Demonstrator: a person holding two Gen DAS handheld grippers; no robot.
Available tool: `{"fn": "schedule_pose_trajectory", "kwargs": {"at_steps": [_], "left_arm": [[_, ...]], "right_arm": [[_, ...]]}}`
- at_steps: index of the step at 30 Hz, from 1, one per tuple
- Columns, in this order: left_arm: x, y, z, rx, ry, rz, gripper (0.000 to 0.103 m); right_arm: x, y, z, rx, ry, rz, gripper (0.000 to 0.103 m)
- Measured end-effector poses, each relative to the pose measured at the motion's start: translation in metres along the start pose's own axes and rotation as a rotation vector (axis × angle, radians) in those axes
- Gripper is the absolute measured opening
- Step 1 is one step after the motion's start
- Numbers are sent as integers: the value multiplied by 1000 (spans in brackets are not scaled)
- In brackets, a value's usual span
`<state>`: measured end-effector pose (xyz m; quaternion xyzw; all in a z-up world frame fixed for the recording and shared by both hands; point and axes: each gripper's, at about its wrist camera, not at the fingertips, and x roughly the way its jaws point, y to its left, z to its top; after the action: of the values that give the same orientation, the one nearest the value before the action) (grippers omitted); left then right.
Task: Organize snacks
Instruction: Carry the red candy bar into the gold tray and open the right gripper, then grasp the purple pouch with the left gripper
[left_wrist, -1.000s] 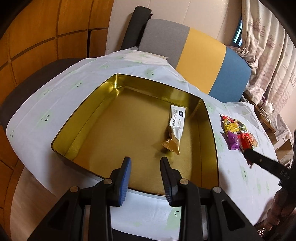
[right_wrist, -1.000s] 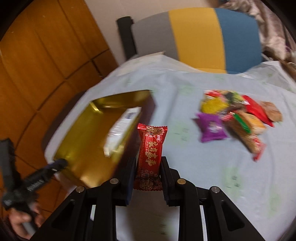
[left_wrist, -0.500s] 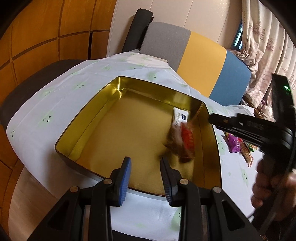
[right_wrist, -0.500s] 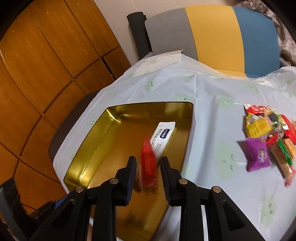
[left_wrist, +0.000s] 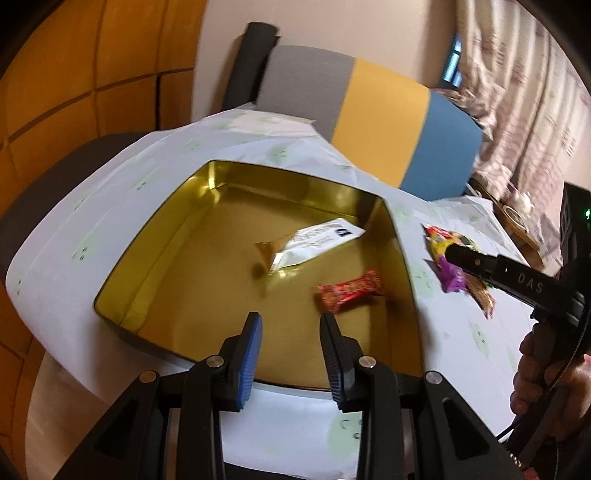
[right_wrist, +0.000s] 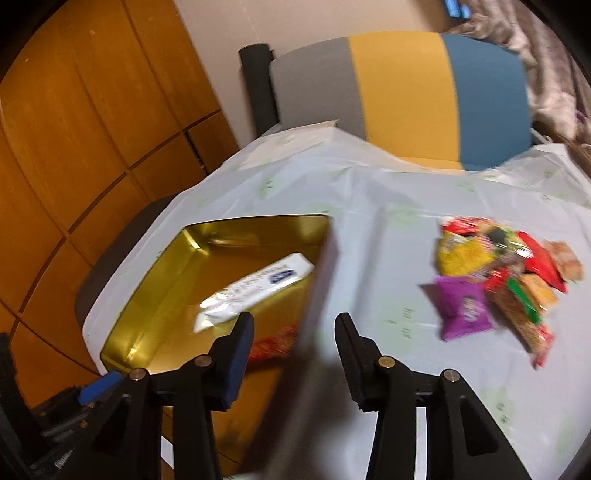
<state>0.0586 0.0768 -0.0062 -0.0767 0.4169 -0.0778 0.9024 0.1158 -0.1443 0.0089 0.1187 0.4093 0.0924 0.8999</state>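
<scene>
A gold tin (left_wrist: 155, 236) sits on the white tablecloth. A red snack packet (left_wrist: 349, 291) lies inside it near the right wall, beside a white and gold packet (left_wrist: 310, 245). Both also show in the right wrist view, the red packet (right_wrist: 273, 345) and the white packet (right_wrist: 255, 288). My left gripper (left_wrist: 291, 332) is open and empty over the tin's near edge. My right gripper (right_wrist: 295, 332) is open and empty above the tin's right wall (right_wrist: 319, 280). A pile of loose snacks (right_wrist: 498, 273) lies on the cloth to the right, a purple packet (right_wrist: 461, 306) nearest.
A chair (left_wrist: 369, 122) with a grey, yellow and blue back stands behind the table. Wooden panelling (right_wrist: 92, 110) is on the left, curtains (left_wrist: 524, 92) on the right. The right gripper's body (left_wrist: 517, 284) reaches over the snack pile (left_wrist: 448, 251) in the left wrist view.
My right gripper carried the red packet over the tin, opened and let it go. The packet now lies in the tin, and the gripper has drawn back right. The white packet has shifted.
</scene>
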Motion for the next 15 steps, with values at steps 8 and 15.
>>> {"fn": "schedule_pose_trajectory", "kwargs": {"at_steps": [8,15], "left_arm": [[-3,-41,-4,81,36,-89,33],[1,-111,2,245,66,-145,33]], "right_arm": [[-38,-81,-33,128,-9,-124,52],[-72,-140,-56,260,-32,-207,55]]}}
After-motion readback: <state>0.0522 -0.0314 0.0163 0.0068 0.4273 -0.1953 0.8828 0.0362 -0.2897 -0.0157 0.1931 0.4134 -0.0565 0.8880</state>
